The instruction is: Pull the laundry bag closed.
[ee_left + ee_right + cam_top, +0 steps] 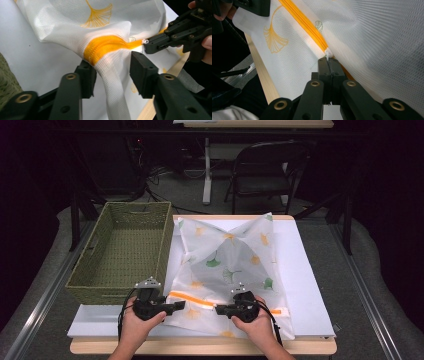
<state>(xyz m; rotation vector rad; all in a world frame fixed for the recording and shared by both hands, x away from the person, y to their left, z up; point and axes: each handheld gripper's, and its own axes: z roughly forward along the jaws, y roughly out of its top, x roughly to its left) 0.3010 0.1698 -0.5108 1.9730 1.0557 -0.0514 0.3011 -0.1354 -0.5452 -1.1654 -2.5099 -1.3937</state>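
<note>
Right tool is pinching the zipper pull; left tool, jaws apart around the mesh bag, is slacking (should clamp before pulling along the zipper).

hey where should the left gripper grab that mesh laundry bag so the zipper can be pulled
Grip the bunched fold of the mesh bag at the orange zipper band's end, coming from the bag's near-left edge. The left gripper already straddles that ridge, jaws open on either side. The right gripper pinches the white zipper pull, so holding here would likely tension the band.
</note>
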